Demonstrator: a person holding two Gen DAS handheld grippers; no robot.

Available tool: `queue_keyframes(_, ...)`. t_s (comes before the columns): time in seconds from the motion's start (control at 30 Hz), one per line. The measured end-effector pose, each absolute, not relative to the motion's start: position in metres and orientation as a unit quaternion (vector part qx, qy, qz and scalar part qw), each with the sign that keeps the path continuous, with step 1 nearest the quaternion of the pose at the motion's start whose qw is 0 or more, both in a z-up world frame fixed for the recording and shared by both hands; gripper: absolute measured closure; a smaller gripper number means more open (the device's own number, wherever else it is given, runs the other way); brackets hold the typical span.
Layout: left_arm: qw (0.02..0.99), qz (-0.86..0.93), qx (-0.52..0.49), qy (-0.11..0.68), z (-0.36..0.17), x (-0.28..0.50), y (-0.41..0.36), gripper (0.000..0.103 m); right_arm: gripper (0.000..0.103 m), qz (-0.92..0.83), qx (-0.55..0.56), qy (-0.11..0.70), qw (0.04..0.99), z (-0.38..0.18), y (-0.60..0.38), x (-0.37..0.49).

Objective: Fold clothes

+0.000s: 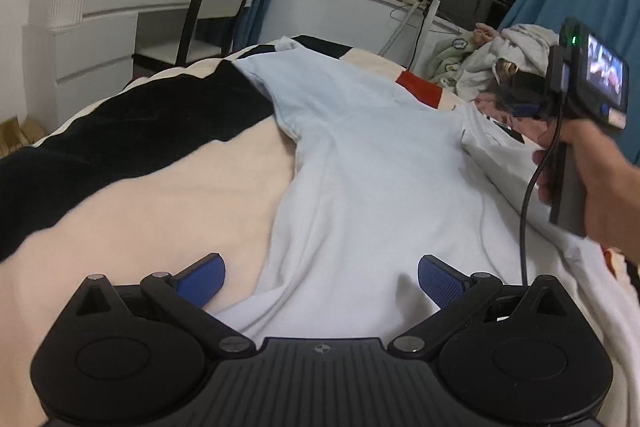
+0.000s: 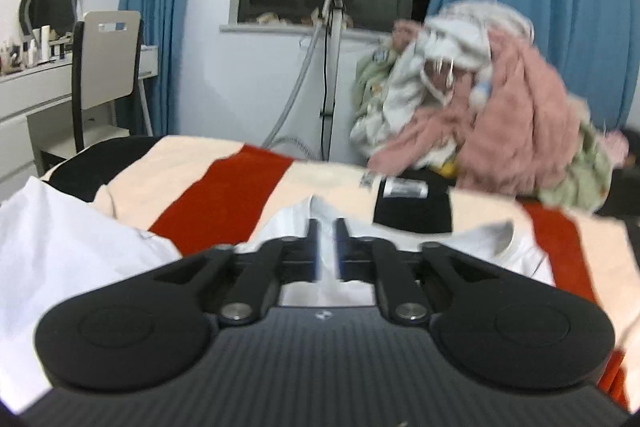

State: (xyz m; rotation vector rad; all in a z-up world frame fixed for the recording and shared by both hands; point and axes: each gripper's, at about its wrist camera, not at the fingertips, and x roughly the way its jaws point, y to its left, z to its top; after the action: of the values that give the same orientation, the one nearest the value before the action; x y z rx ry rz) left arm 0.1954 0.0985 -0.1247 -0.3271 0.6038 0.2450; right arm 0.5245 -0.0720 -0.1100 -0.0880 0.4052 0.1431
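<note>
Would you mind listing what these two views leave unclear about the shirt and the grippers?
- Shirt hem: left wrist view, hidden under the left gripper body.
- Right gripper grip: right wrist view, motion blur; fingers nearly together over white cloth, pinch uncertain.
- Right gripper fingers: left wrist view, hidden behind its own body and the hand.
- Clothes pile: right wrist view, blurred; separate garments indistinct.

A pale blue shirt [image 1: 360,155] lies spread flat on the bed [image 1: 160,195], one short sleeve stretched out to the far left over a black stripe of the cover, its cloth lightly creased, collar end to the right.
</note>
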Motion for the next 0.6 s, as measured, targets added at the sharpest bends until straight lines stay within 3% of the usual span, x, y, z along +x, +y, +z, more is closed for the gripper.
queue_keyframes(0.03, 0.935, 0.120, -0.154, 0.296, -0.125, 0.196, 0.096, 0.000, 0.035, 0.074, -0.039, 0.200, 0.976, -0.106, -0.072, 0.521)
queue_keyframes(0.07, 0.936, 0.119, -0.150, 0.294, -0.125, 0.196, 0.095, 0.000, 0.022, 0.078, -0.034, 0.191, 0.978, -0.101, -0.072, 0.513)
queue_keyframes(0.1, 0.937, 0.117, -0.151, 0.292, -0.127, 0.194, 0.095, 0.000, 0.016, 0.081, -0.029, 0.179, 0.980, -0.095, -0.073, 0.506)
queue_keyframes(0.3, 0.938, 0.108, -0.161, 0.286, -0.121, 0.188, 0.095, 0.000, 0.017, 0.100, 0.032, 0.163, 0.981, -0.054, -0.105, 0.435)
queue_keyframes(0.6, 0.956, 0.075, -0.127, 0.255, -0.093, 0.159, 0.078, 0.000, 0.017, 0.085, 0.076, 0.152, 0.982, -0.043, -0.165, 0.229)
